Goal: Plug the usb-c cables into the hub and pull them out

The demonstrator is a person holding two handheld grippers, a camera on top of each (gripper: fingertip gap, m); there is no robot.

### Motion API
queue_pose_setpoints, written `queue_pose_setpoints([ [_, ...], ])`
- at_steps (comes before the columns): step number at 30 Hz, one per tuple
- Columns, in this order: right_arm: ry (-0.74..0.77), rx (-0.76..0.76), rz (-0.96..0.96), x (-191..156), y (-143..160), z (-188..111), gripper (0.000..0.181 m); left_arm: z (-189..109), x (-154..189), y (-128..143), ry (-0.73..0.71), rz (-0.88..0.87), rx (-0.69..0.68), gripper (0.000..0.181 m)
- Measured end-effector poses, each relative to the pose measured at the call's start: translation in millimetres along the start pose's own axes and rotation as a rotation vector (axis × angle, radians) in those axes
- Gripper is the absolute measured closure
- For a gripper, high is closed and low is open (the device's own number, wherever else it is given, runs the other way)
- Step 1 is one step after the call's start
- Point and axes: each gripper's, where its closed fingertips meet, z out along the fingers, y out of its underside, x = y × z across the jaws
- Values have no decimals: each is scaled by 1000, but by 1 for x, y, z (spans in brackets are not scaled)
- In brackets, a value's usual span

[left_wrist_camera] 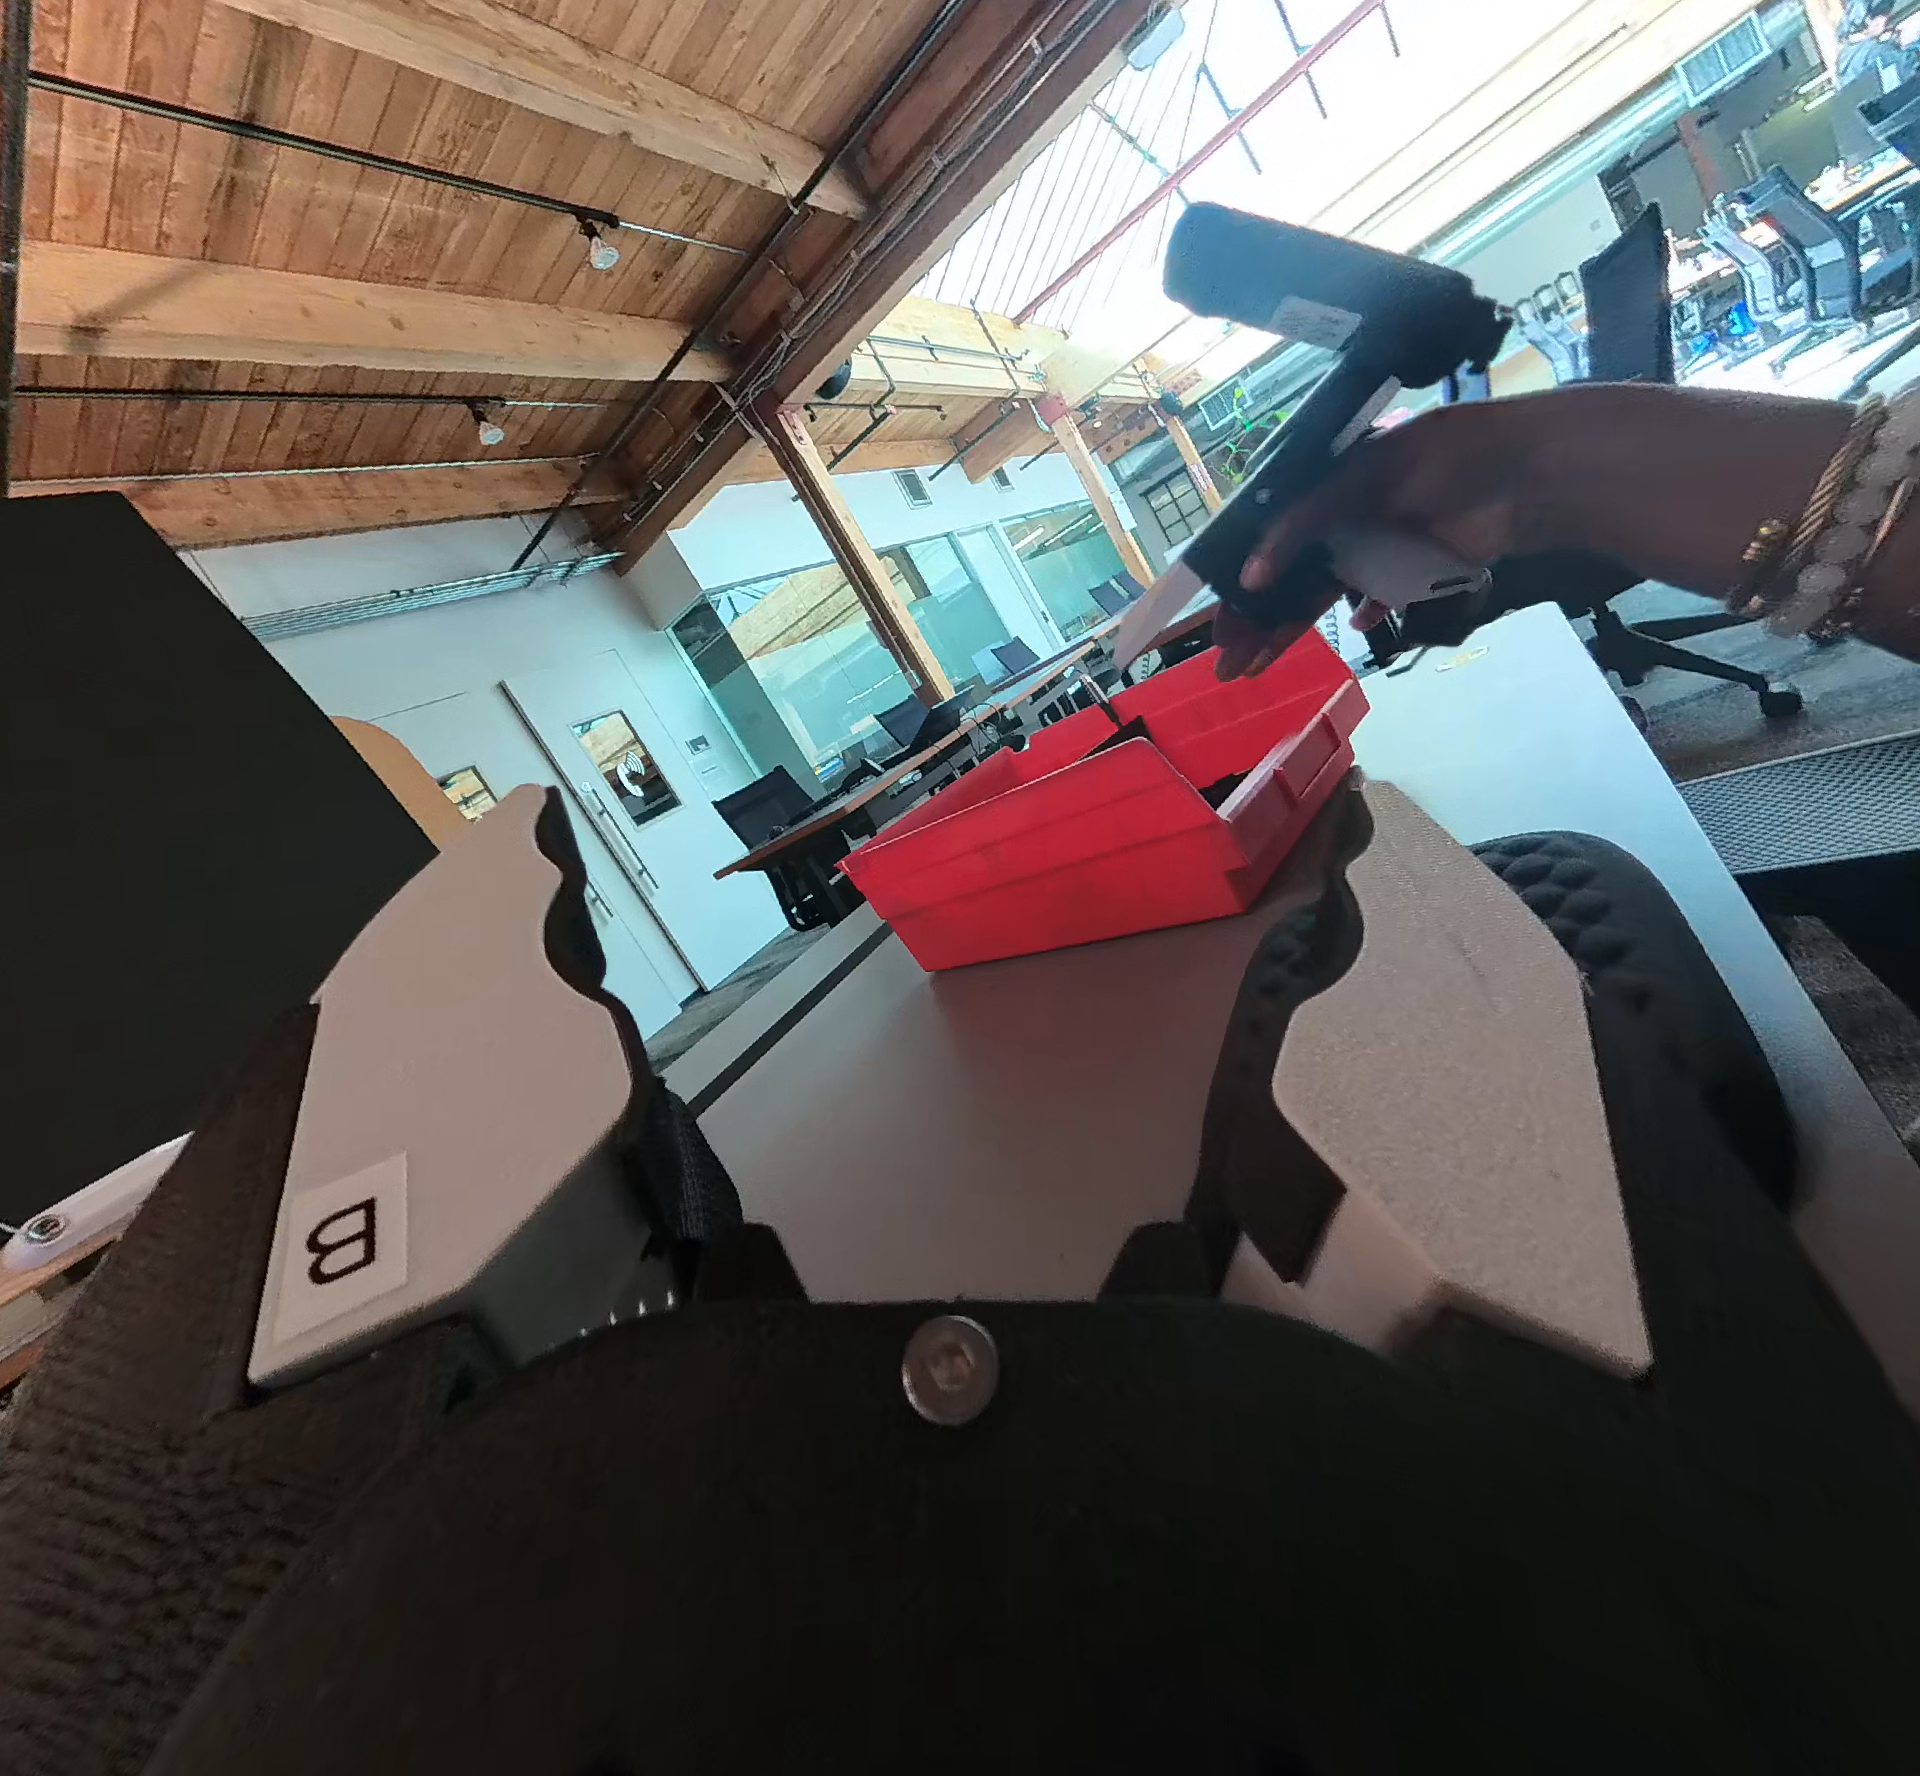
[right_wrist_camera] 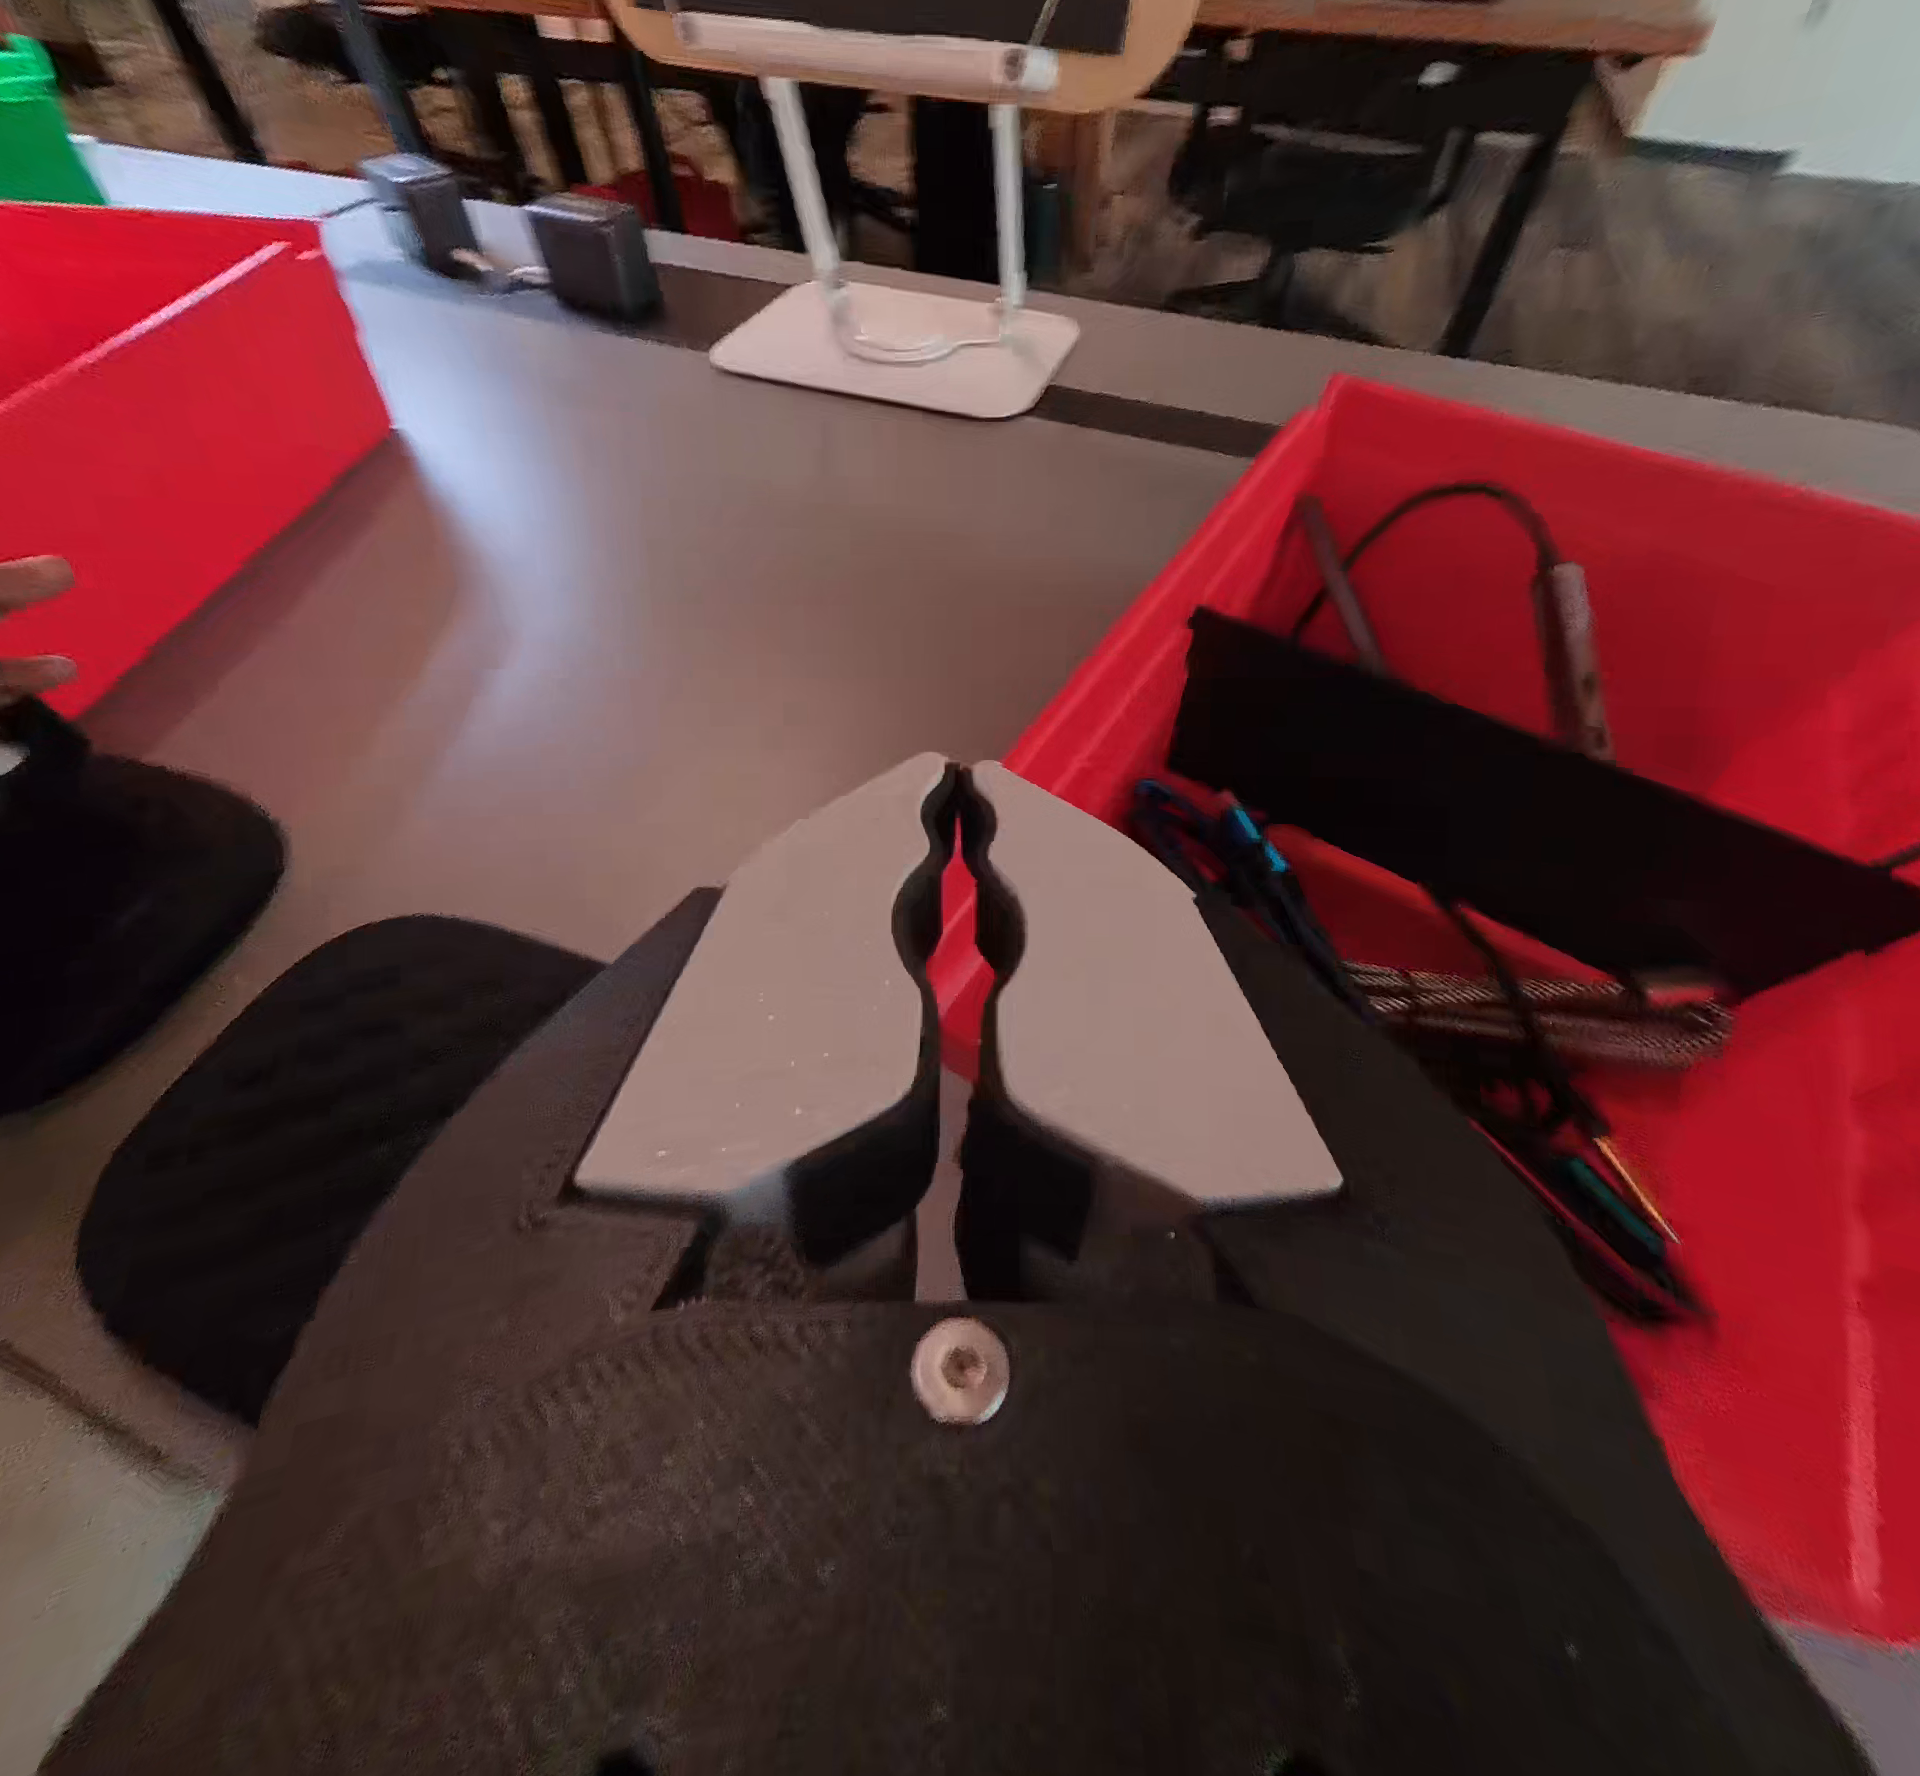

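The grey table [right_wrist_camera: 644, 583] carries two red bins. The right bin [right_wrist_camera: 1766, 1155] holds a black divider [right_wrist_camera: 1507, 822], dark cables [right_wrist_camera: 1455, 978] and a braided one [right_wrist_camera: 1538, 1009], tangled; their plugs point several ways, and no hub can be made out. The left gripper [left_wrist_camera: 951, 807] tilts up across the table toward that bin [left_wrist_camera: 1101, 843], fingers spread wide, empty. The right gripper [right_wrist_camera: 958, 776] hovers over the bin's near-left edge, fingers pressed together on nothing. In the left wrist view a hand [left_wrist_camera: 1455, 521] holds the right gripper over the bin.

Bare table [right_wrist_camera: 644, 604] between two red bins [right_wrist_camera: 1766, 604]
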Motion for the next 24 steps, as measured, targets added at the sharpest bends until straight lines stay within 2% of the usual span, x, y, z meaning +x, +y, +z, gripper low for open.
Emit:
queue_pose_setpoints([
  [3,-14,88,14,-4,-11,-1,181,0,3,-1,14,8,3,50],
  [4,28,151,-3,1,-18,-3,170,1,3,-1,20,5,5,50],
  [5,65,215,-42,4,-27,-5,140,1,4,0,27,0,3,50],
  [6,92,244,-86,5,-30,-7,127,1,6,0,35,-7,-2,50],
  [8,97,164,-116,3,-22,-6,138,2,9,4,63,-41,-41,50],
  [10,6,-17,-65,-9,-1,-2,162,2,14,12,104,-102,-120,54],
  [11,-8,-62,-52,-12,5,0,179,1,16,18,127,-129,-168,63],
  [13,42,-75,-68,-8,7,4,181,-2,20,29,157,-147,-262,89],
  [14,82,-74,-84,-4,8,6,167,-3,20,31,156,-131,-278,98],
  [16,119,-109,-115,0,15,12,116,-5,19,22,146,-98,-237,102],
  [17,115,-146,-124,-1,21,15,103,-6,17,14,132,-99,-195,101],
  [18,105,-174,-129,-2,26,18,95,-7,14,5,119,-120,-149,91],
  [19,99,-185,-124,-2,29,22,95,-8,10,-4,107,-169,-109,73],
  [20,100,-184,-112,-2,31,25,95,-10,4,-14,96,-230,-69,46],
  [21,101,-181,-103,-1,33,30,96,-14,-4,-26,83,-265,-21,37],
  [24,119,-225,-100,2,46,45,100,-44,-52,-82,-90,-144,179,37],
])
